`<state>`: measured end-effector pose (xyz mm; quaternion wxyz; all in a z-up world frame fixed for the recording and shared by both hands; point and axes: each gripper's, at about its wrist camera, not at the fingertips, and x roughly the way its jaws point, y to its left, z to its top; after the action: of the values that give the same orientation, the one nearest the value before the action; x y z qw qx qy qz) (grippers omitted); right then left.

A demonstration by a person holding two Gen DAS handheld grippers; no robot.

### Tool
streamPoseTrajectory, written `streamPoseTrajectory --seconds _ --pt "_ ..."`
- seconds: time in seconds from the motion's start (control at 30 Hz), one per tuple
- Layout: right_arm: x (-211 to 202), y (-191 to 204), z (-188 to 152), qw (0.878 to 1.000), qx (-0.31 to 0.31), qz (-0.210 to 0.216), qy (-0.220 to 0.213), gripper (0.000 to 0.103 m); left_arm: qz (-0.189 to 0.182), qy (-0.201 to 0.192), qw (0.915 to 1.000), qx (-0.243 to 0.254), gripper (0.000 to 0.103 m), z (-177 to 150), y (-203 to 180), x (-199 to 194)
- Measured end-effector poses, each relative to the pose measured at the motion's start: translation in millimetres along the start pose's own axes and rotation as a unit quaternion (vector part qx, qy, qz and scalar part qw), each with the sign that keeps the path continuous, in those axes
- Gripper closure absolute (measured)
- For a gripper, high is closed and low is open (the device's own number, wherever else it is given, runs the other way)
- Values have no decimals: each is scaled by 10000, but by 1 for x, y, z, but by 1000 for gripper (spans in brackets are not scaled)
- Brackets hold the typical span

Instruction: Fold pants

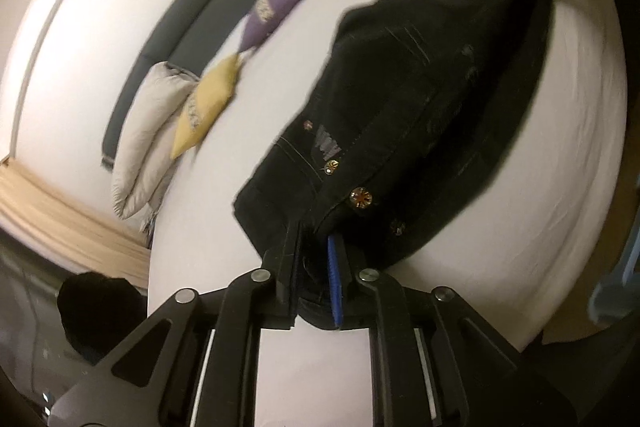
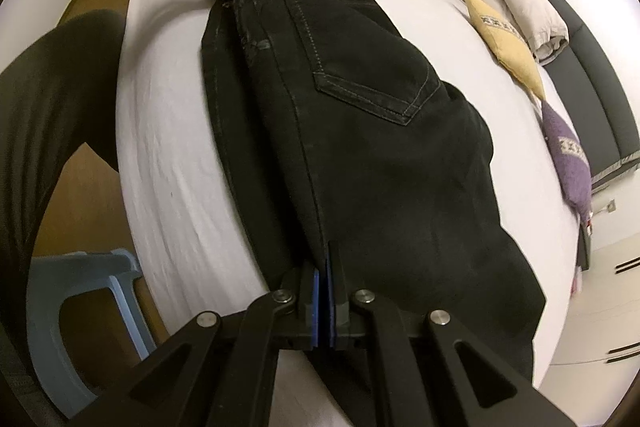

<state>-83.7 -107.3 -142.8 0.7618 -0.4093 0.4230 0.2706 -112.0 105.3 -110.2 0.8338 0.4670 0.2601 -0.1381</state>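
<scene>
Across the white bed [image 2: 168, 187] we hold the black pants [image 2: 380, 147], left gripper [image 1: 314, 267] and right gripper [image 2: 323, 291] both clamped on cloth, seemingly folded lengthwise, crosswise folds remaining.

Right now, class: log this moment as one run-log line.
left gripper: shut on pants | right gripper: shut on pants | pants: over bed

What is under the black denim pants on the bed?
Under the black denim pants only the white bed sheet shows, bare around their edges. Whatever lies directly beneath the fabric is covered and cannot be seen.
</scene>
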Motion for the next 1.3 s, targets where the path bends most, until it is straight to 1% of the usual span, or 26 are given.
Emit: streamPoseTrajectory --seconds 0.03,0.1,0.13,0.17,0.3,0.43,0.47,0.5,0.63,0.67,0.7,0.73,0.77,0.83,0.87,0.9,0.97,1.0,1.03,1.13,1.17,1.2,1.23,1.27,1.3 --pt "-1 0 0 10000 4 -8 1 99 12 7 10000 -75 86 -2 1 -2" --pt "-2 0 1 10000 38 -3 -4 99 10 186 9997 -143 84 -5 1 6" --pt "-3 0 2 10000 38 -22 0 99 -17 362 9991 -200 84 -6 -1 11" --pt "-2 2 3 10000 33 -39 15 99 -40 416 9988 -267 84 -9 -1 14" --pt "-3 8 5 9999 -23 -75 63 99 -60 465 9973 -572 84 -12 7 20" --pt "-5 14 11 10000 -77 -46 25 99 20 519 9967 -620 87 -11 11 28" --pt "-5 15 11 10000 -75 -48 21 99 33 521 9965 -649 90 -10 13 30" --pt "-5 15 12 10000 -67 -53 16 99 52 511 9963 -682 95 -8 17 32" --pt "-14 16 17 9999 -38 -65 -118 99 449 266 9958 -751 98 -4 33 27" --pt "-16 16 19 9999 -34 -46 -160 99 596 183 9954 -730 98 -4 36 26" --pt "-17 17 20 9998 -32 -16 -189 99 659 148 9955 -667 98 -4 37 28" --pt "-14 18 21 9998 -39 8 -175 99 609 205 9966 -525 98 -8 33 35" --pt "-9 20 21 9999 -57 29 -126 99 495 385 9976 -277 98 -14 23 47" --pt "1 22 19 9999 -54 75 -49 99 407 582 9973 206 97 -28 0 63" --pt "2 23 19 10000 -42 63 -44 99 486 567 9968 284 97 -30 -5 63" --pt "1 23 19 10000 -20 61 -55 99 545 541 9967 254 97 -29 -6 62" --pt "-1 21 17 9999 53 114 -72 99 549 488 9973 40 97 -27 0 55" --pt "0 20 16 9999 63 135 -66 99 538 488 9973 54 97 -27 0 54" --pt "1 21 16 9999 22 120 -50 99 542 489 9973 115 96 -27 -1 53" --pt "1 23 17 10000 -39 49 -19 99 518 567 9953 592 96 -32 -8 44" --pt "2 23 16 10000 -13 46 -25 99 500 616 9947 657 96 -34 -8 40" --pt "2 23 16 10000 36 55 -35 99 408 723 9945 643 95 -36 -5 37" --pt "3 23 15 9999 75 60 -40 99 344 814 9943 604 90 -40 1 37" --pt "3 22 16 9999 123 65 -39 99 242 1024 9928 569 85 -46 6 38" --pt "4 22 16 9999 150 68 -36 99 225 1159 9913 575 72 -52 8 38"
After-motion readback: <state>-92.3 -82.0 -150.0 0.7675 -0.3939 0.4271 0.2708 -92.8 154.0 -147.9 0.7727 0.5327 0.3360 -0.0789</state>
